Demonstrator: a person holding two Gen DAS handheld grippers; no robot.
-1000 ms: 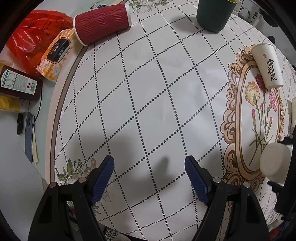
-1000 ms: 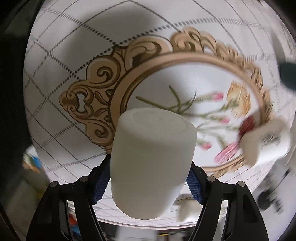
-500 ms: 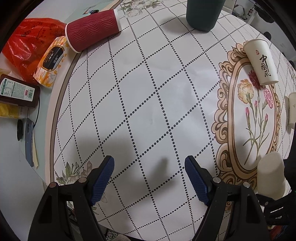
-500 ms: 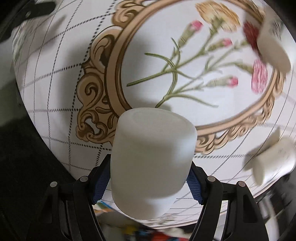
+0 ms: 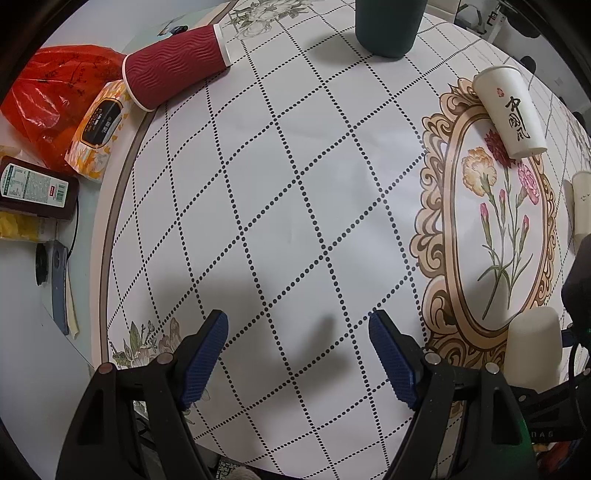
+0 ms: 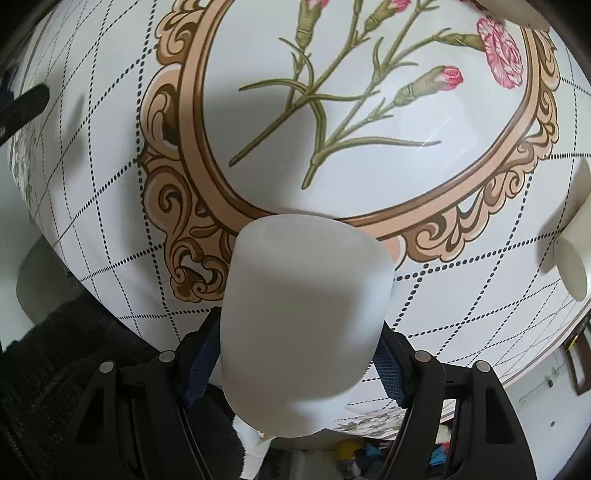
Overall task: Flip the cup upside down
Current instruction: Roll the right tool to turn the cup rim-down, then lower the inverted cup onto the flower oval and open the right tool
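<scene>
Left wrist view first: the left gripper hangs over the tablecloth with its two blue-padded fingers spread wide, and only patterned cloth shows between them. Count the cups here and there are five. One dark red ribbed cup lies on its side at the far left edge. One dark green cup stands at the top. One white paper cup with black characters lies tipped over on the ornate oval frame. One more pale cup sits at the right edge, partly cut off. The fifth, the frosted white cup, shows at the lower right with its closed end up, well off to the right of the left gripper. Off the cloth on the left are one red plastic bag, one yellow tissue pack and one dark labelled bottle.

Over to the right wrist view: the right gripper is clamped on the frosted white cup, one blue pad pressed to each side of its wider end. The cup fills the gap between the fingers, its flat closed base pointing away from the camera toward the frame's lower border. Whether it touches the cloth cannot be told. Two other pale cups peek in: one at the right edge, and a sliver at the top right.
</scene>
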